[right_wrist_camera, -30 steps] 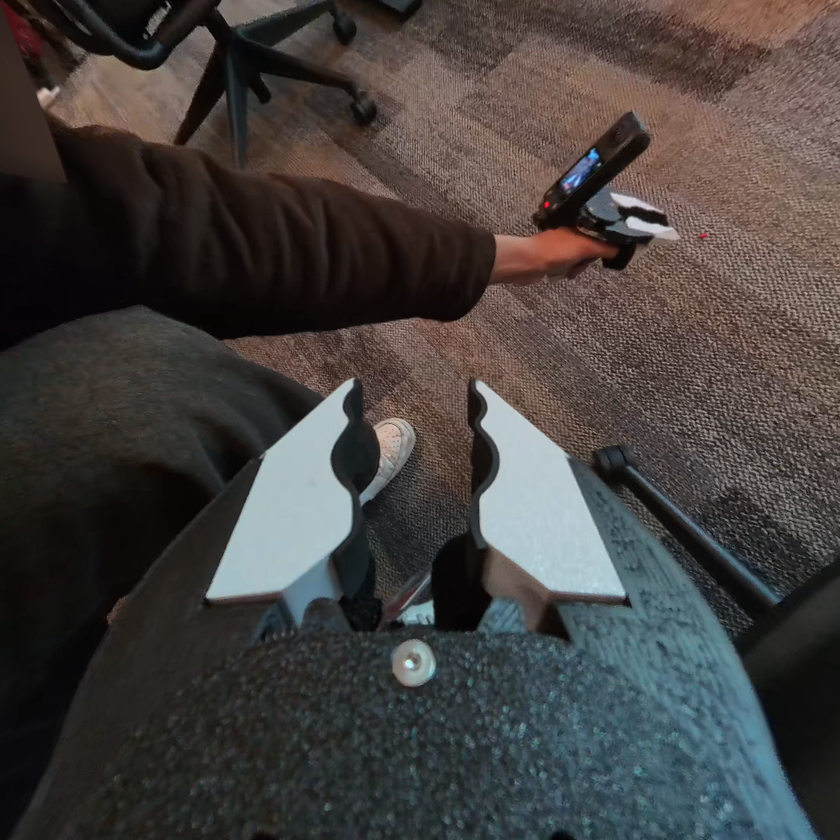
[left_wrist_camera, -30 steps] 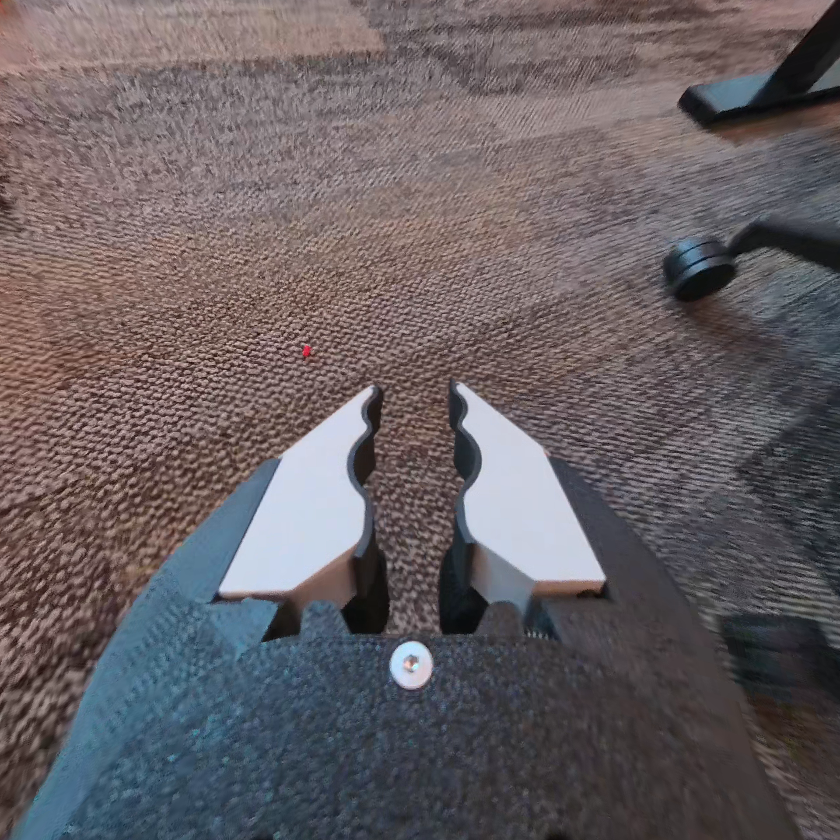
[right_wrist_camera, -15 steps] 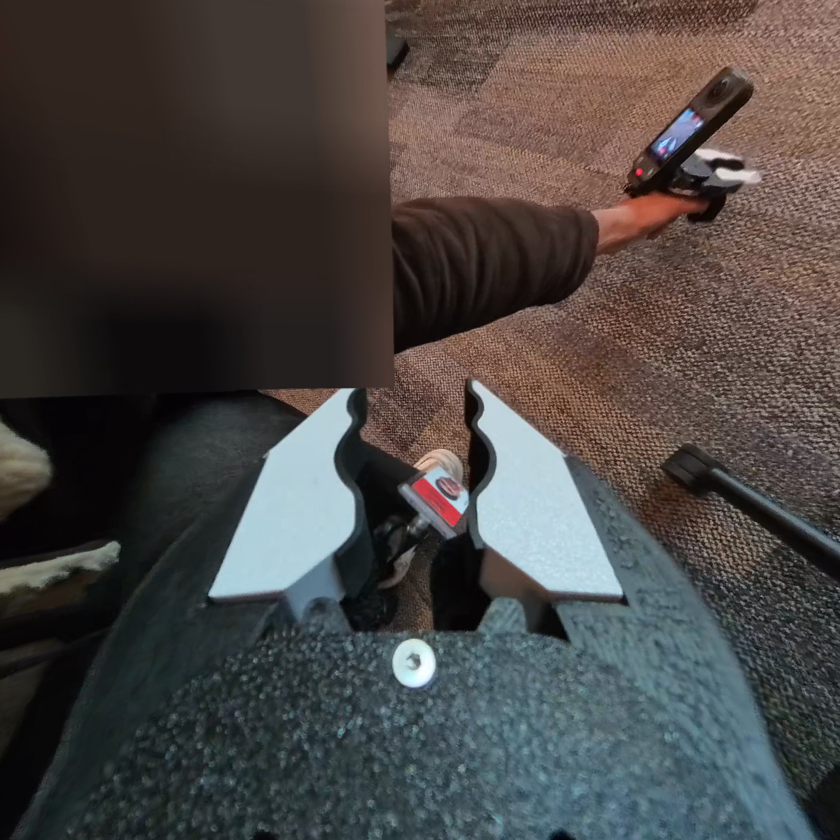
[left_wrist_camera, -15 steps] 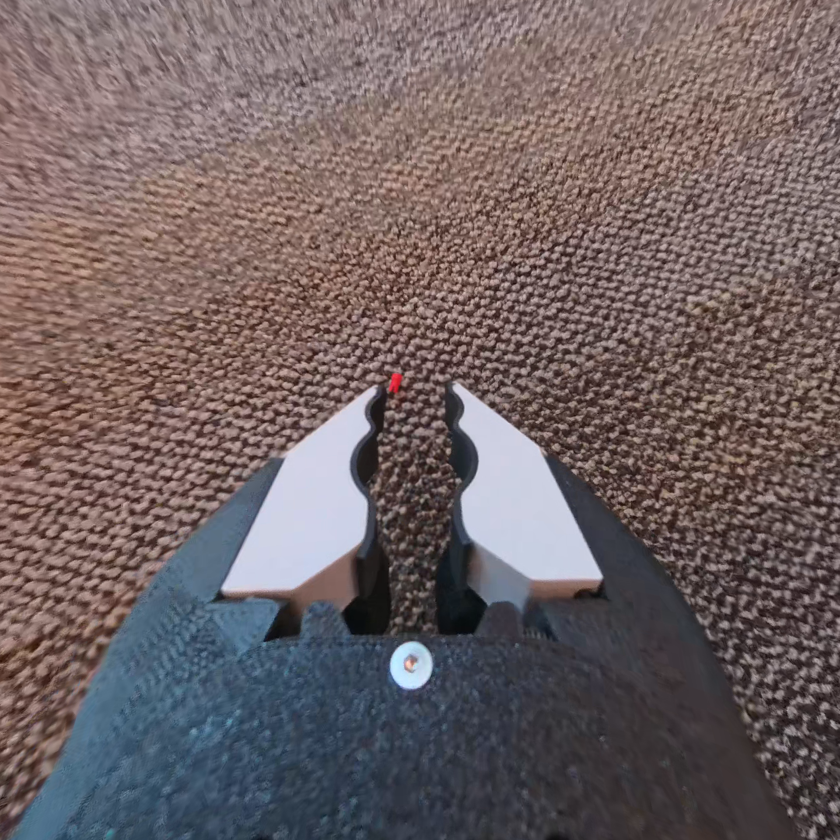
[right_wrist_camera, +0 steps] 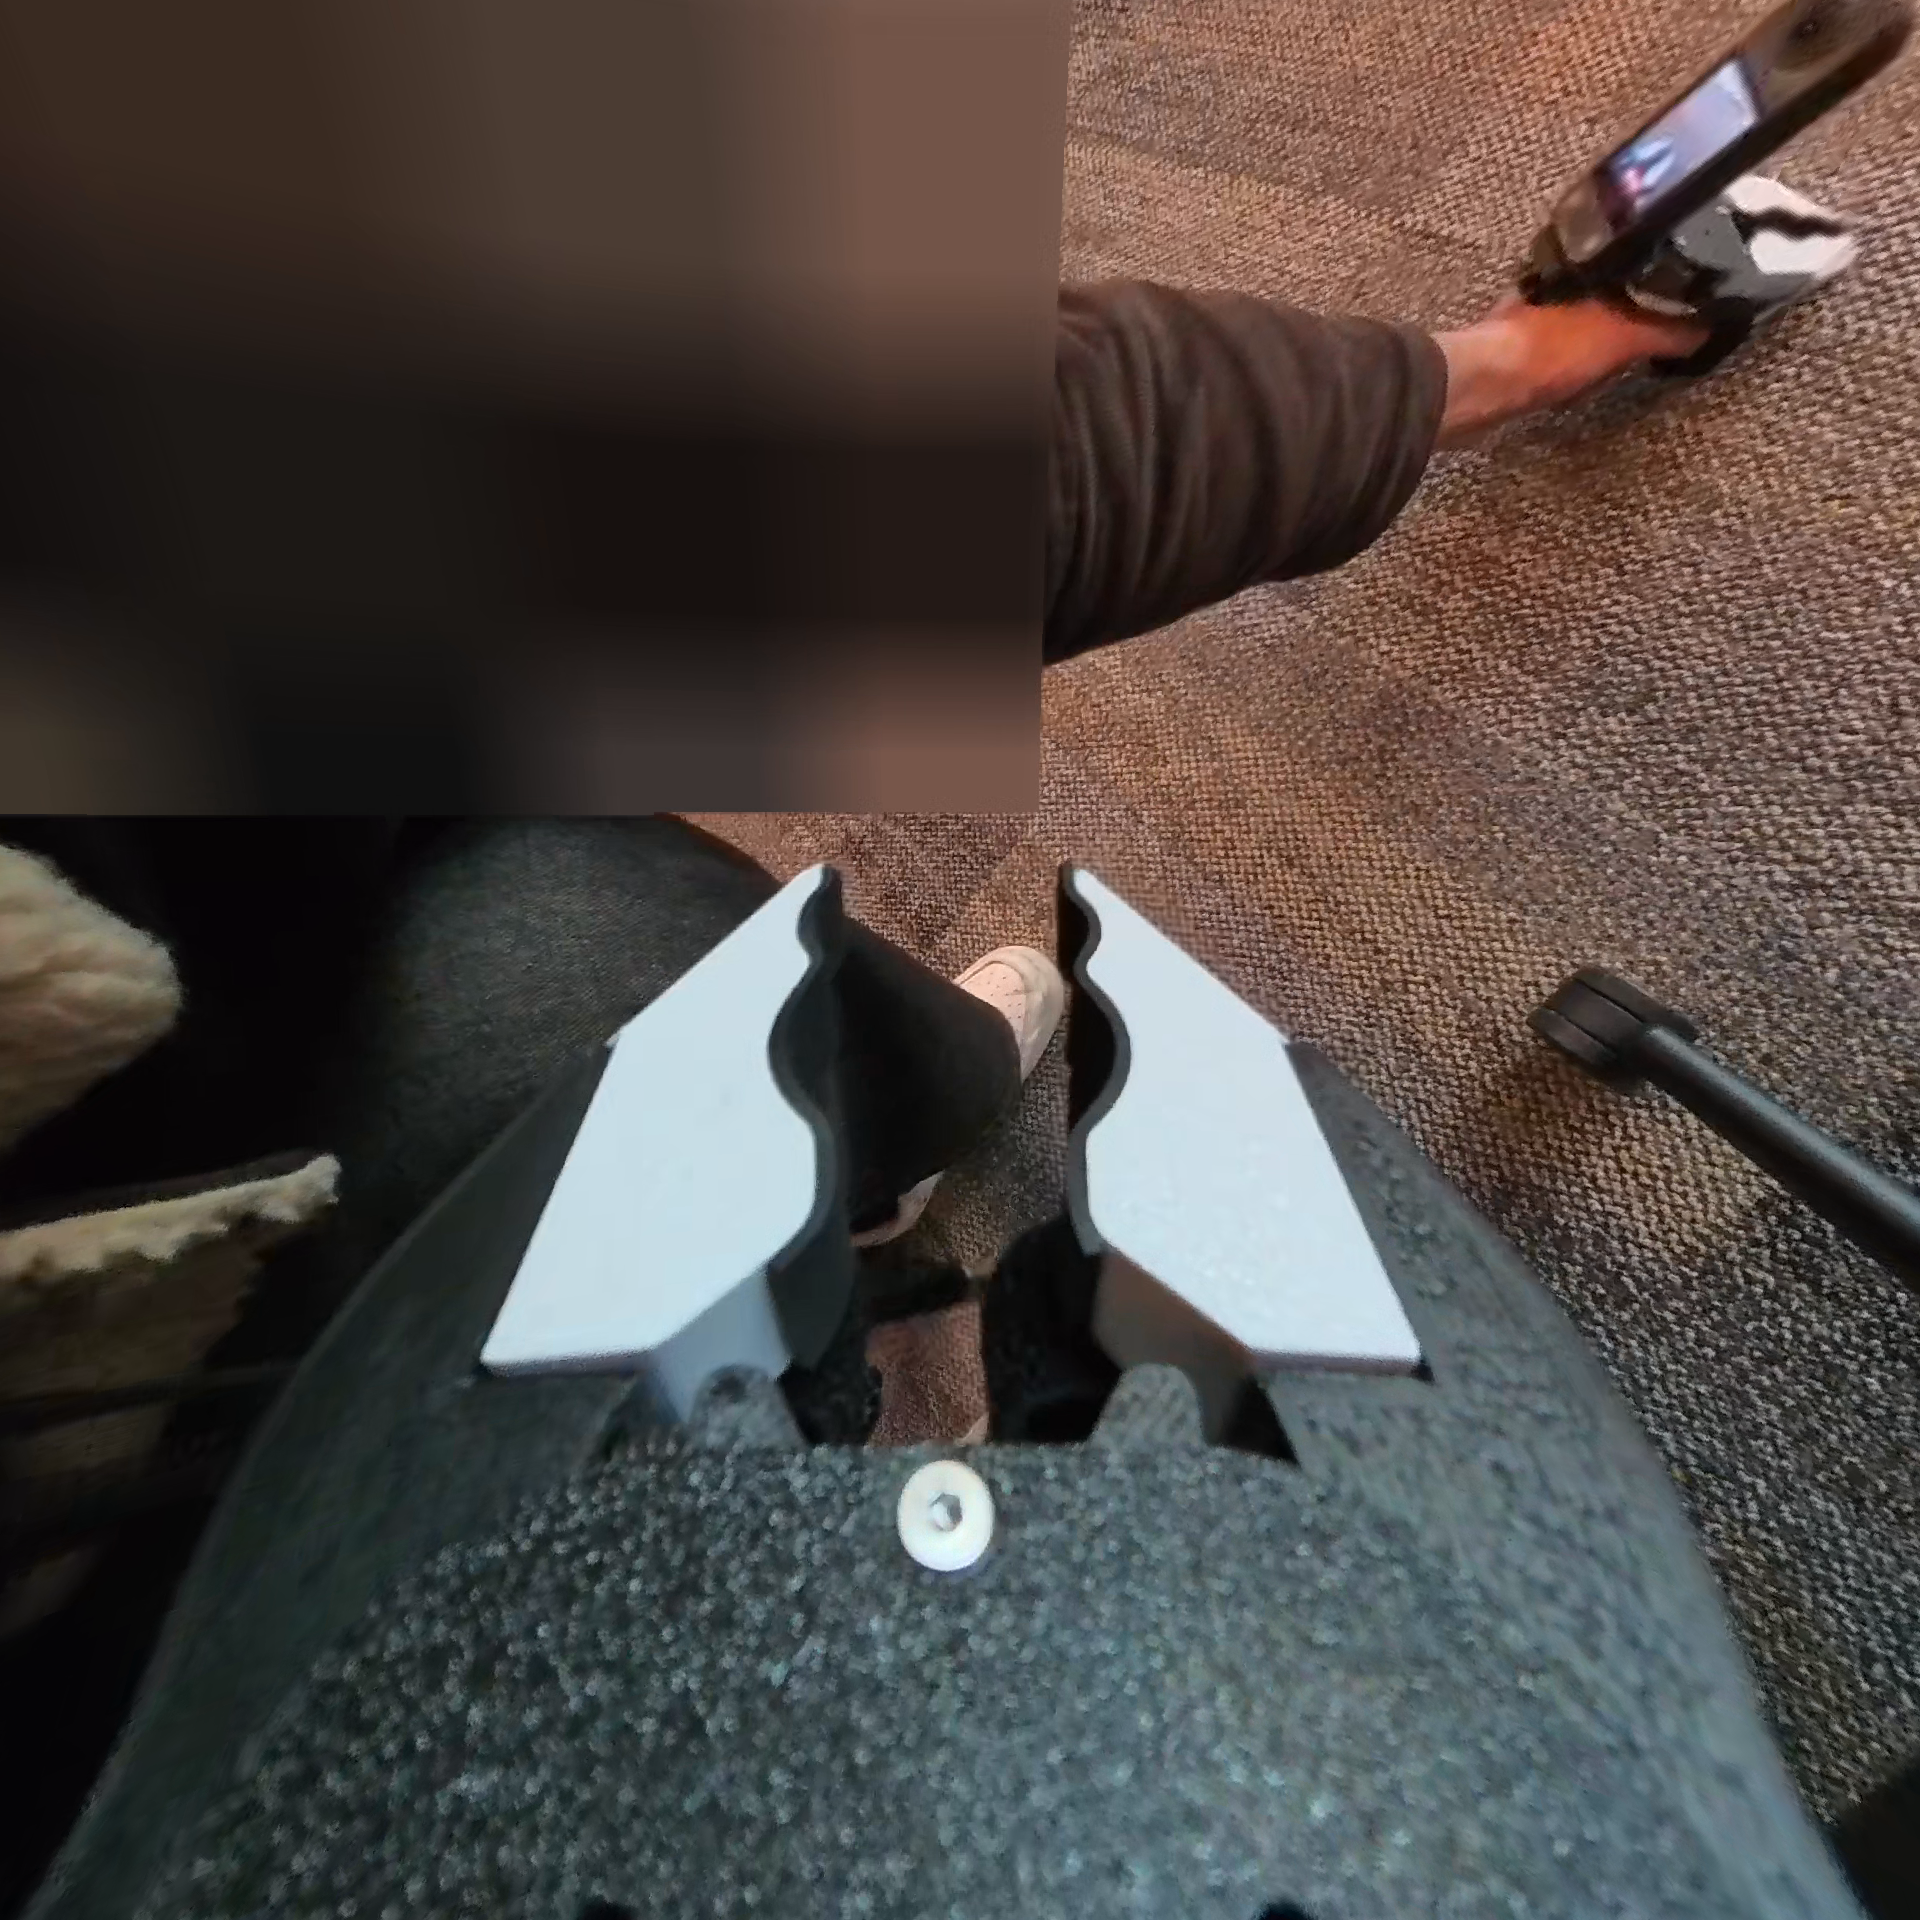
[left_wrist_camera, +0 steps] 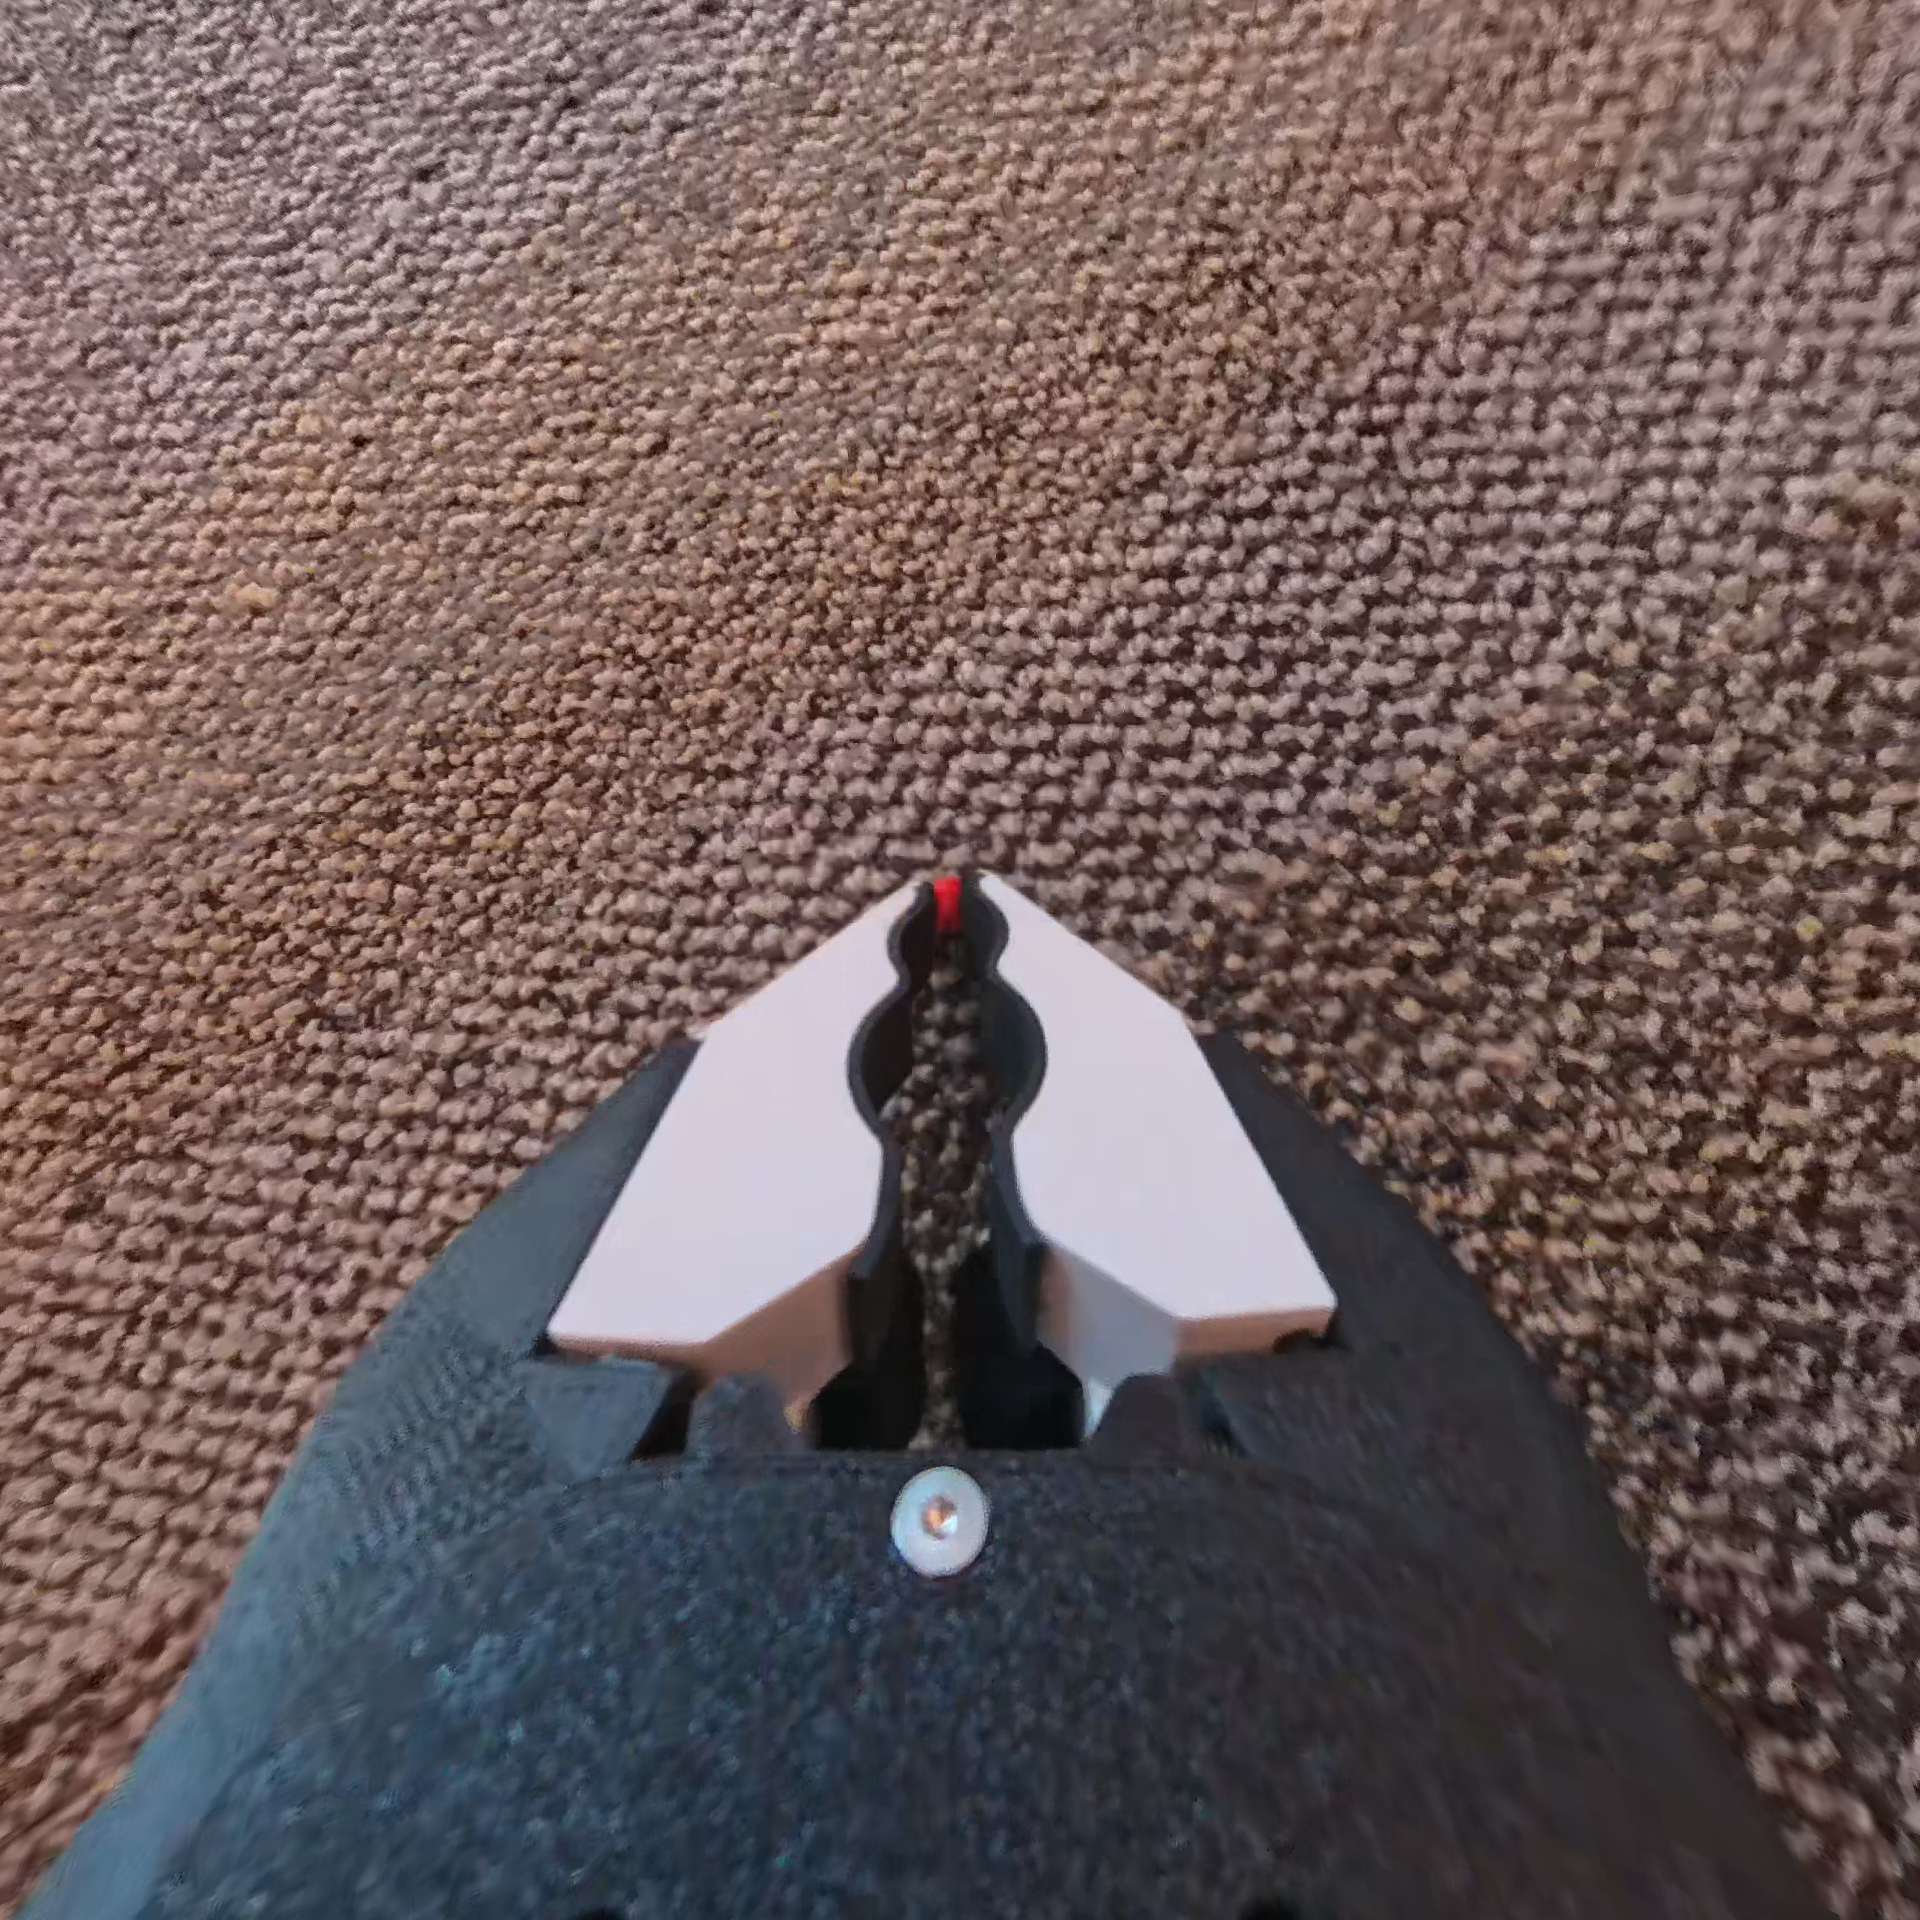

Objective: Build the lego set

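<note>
Brown looped carpet (left_wrist_camera: 935, 416) fills the floor; no built model shows, so assembly looks barely begun. Low over it, the left gripper (left_wrist_camera: 948, 896) pinches a tiny red lego piece (left_wrist_camera: 947, 902) at its tips. The right gripper (right_wrist_camera: 948, 883) gapes empty.

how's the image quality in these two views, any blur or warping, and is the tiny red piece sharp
Left wrist view: the carpet bulges from the wide-angle lens and smears near the edges; the red piece at the left gripper tips is small but readable. Right wrist view: warm light, the far left gripper is soft.
</note>
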Tool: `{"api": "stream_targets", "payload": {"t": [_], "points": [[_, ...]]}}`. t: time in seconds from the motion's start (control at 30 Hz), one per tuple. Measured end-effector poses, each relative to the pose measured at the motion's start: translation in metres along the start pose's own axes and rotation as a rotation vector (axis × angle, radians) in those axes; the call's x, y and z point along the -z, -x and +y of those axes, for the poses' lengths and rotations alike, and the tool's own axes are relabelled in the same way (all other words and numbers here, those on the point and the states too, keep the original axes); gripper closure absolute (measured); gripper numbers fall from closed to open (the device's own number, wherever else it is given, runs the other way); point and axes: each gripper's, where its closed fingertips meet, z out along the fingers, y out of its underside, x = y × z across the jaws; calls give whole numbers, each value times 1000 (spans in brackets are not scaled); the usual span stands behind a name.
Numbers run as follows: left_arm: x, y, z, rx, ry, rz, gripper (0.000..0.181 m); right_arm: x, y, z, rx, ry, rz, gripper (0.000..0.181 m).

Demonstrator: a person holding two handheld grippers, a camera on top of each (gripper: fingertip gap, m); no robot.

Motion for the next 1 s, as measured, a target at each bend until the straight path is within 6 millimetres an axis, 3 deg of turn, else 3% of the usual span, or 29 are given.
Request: {"api": "stream_targets", "payload": {"t": [0.03,0.13,0.2,0.3,0.4,0.5,0.57,0.63,0.73,0.83,0.93,1.0], "points": [[3,-4,1,-26,10,4,174,-1,3,1,5,2,-9,141],[19,-17,4,-76,28,27,177,-1,5,6,38,17,2,141],[43,-35,-3,-43,-16,92,177,0,9,8,57,14,6,142],[112,-69,-33,26,-165,192,177,2,15,7,94,3,21,143],[227,-107,-75,58,-372,289,177,1,19,13,138,24,39,142],[370,-143,-116,45,-603,337,177,3,33,10,218,4,32,139],[468,-170,-136,46,-722,398,177,8,58,7,201,-30,-62,128],[561,-199,-149,19,-820,470,177,23,103,5,89,-80,-280,126],[692,-231,-169,-38,-1005,478,177,60,179,4,-81,-175,-626,124],[807,-270,-186,-143,-1122,478,177,103,257,27,-175,-192,-880,128],[913,-326,-196,-241,-1210,528,177,149,335,66,-245,-174,-1072,127],[981,-371,-197,-296,-1263,582,177,183,374,86,-304,-216,-1135,124]]}}
